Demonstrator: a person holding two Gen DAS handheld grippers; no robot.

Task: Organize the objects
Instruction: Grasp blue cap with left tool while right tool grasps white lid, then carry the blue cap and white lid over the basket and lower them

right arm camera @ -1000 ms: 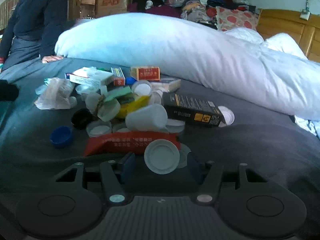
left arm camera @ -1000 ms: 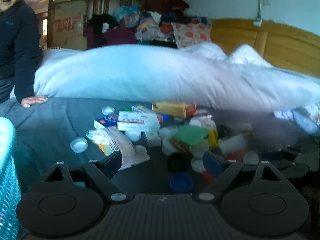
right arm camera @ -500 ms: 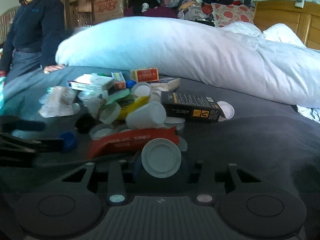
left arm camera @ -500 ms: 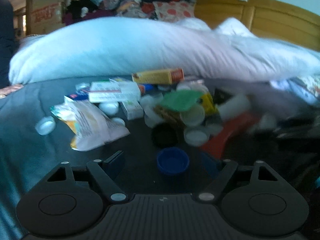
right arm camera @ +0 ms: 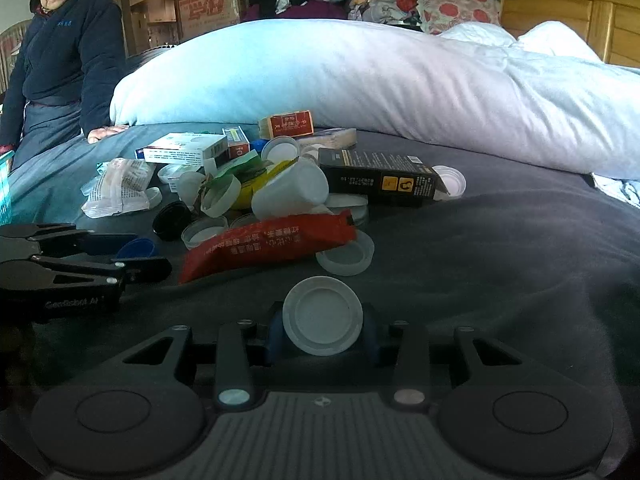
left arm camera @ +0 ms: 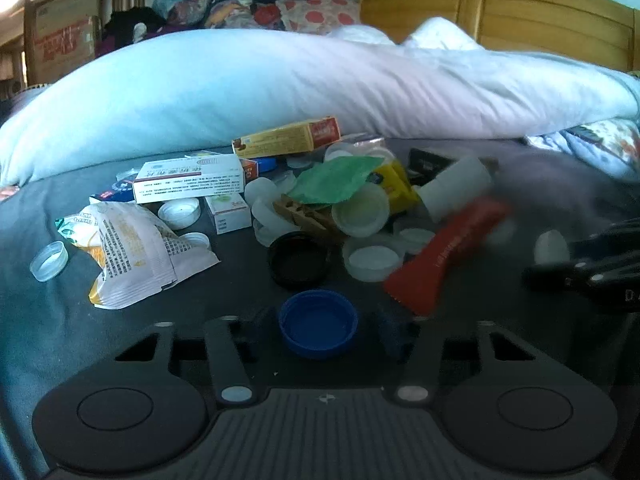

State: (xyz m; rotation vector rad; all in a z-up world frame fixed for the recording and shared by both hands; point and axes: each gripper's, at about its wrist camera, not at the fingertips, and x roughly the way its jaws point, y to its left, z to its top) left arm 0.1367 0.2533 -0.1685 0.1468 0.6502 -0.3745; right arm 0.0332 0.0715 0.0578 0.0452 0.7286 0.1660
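A blue cap (left arm camera: 318, 323) lies open side up on the dark bedspread (left arm camera: 52, 320), between the fingers of my left gripper (left arm camera: 325, 326). The jaws have narrowed around it and a small gap still shows at the right finger, so this gripper is open. In the right wrist view the same left gripper (right arm camera: 146, 251) reaches in from the left around the blue cap (right arm camera: 138, 248). My right gripper (right arm camera: 322, 330) is shut on a white cap (right arm camera: 322, 315), held just above the bedspread (right arm camera: 500, 264). In the left wrist view the right gripper (left arm camera: 560, 258) sits at the far right.
A heap of caps, medicine boxes (left arm camera: 190, 178), a red pouch (left arm camera: 444, 252), a black lid (left arm camera: 298, 258), a black box (right arm camera: 380, 180) and a printed sachet (left arm camera: 128, 252) covers the middle of the bed. A rolled white duvet (right arm camera: 360, 80) lies behind. A person (right arm camera: 60, 60) sits far left beside a teal basket (right arm camera: 5, 196).
My left gripper moved forward to the blue cap and narrowed its jaws around it. My right gripper shut on the white cap and drew it back from the red pouch.
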